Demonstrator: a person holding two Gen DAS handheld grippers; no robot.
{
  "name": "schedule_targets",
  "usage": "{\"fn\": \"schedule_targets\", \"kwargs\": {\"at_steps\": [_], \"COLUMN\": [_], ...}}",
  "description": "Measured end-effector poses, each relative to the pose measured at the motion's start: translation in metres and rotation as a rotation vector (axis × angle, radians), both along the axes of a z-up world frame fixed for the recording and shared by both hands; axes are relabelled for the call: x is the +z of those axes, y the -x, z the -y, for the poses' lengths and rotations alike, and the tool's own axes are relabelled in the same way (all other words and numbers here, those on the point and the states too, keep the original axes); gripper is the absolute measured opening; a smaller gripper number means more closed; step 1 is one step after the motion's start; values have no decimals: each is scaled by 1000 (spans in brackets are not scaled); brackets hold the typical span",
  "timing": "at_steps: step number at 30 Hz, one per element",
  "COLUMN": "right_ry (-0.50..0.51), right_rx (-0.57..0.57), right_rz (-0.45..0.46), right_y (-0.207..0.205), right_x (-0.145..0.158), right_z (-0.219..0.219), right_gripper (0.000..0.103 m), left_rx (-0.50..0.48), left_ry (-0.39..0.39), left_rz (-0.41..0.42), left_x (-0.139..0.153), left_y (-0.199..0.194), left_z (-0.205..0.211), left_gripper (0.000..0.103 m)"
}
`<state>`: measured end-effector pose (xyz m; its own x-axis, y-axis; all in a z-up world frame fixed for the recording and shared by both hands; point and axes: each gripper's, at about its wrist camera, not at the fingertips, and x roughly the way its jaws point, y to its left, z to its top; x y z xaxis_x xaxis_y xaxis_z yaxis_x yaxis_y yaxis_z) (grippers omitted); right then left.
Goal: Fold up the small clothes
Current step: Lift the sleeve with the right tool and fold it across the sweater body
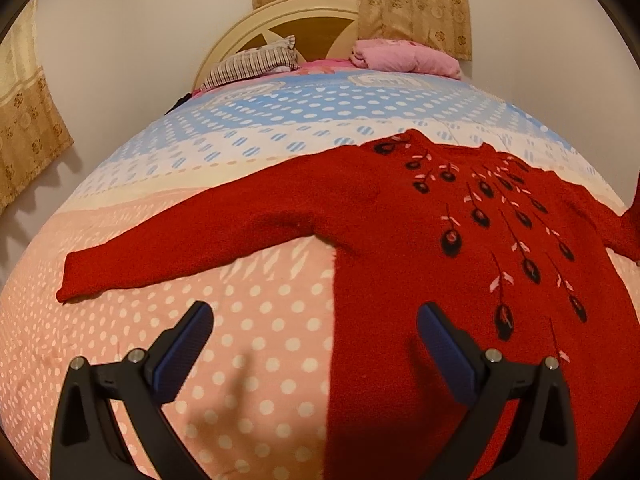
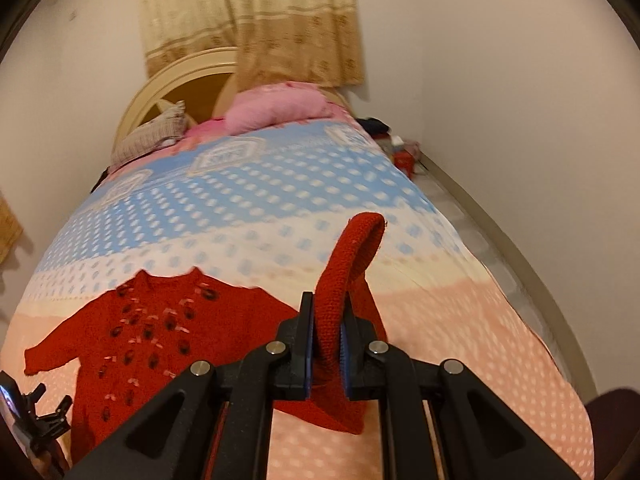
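Left tool is hanging wide open with nothing in it, hovering low over the pink polka-dot part of the bedspread, right at the left hem edge of the red sweater. That sweater is lying flat, front up, on the bed, neck pointing toward the headboard and pillows, so its body runs lengthwise along the bed. Its left sleeve is stretched out sideways, flat on the bedspread, ahead and left of that open tool. Moving right: the embroidered black-and-pink flowers run down the chest, and then over on the far side the right tool is clamped down tight on the right sleeve, which is lifted off the bed and arches up in a loop above the pads. So as I read it, the fold has started on that side, and the held sleeve needs to travel leftward across the chest, crosswise to the body's long axis. For the flat sleeve, the left hand is clearly the nearer one; it would reach forward and left to the cuff. Right wrist view is a bit blurry, so can't say much about the small stuff by the wall.
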<state>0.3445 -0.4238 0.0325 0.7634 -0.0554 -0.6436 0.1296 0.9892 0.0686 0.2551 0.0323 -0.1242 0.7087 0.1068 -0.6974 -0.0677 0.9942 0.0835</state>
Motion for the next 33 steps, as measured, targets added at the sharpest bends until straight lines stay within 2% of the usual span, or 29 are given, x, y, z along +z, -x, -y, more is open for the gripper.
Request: {"fn": "schedule_targets", "kwargs": {"at_steps": [11, 19, 21, 26, 30, 33], "right_ry": [91, 129, 136, 102, 71, 26], "right_rx": [210, 354, 383, 462, 509, 568], "right_rz": [53, 59, 51, 0, -55, -134], "right_y": [-26, -44, -50, -66, -82, -96], "right_x": [45, 43, 36, -7, -58, -109], "right_z": [-131, -221, -240, -293, -334, -363], "right_gripper": [10, 10, 10, 10, 10, 10], "left_rx": [27, 61, 68, 75, 81, 79], "left_ry": [54, 79, 86, 86, 78, 63], "left_rz": [-3, -13, -21, -28, -32, -40], "left_x": [-6, -13, -16, -19, -20, -21], "left_y": [4, 8, 8, 10, 9, 8], "left_z": [-30, -54, -58, -62, -64, -63], "left_gripper": [103, 103, 103, 103, 103, 103]}}
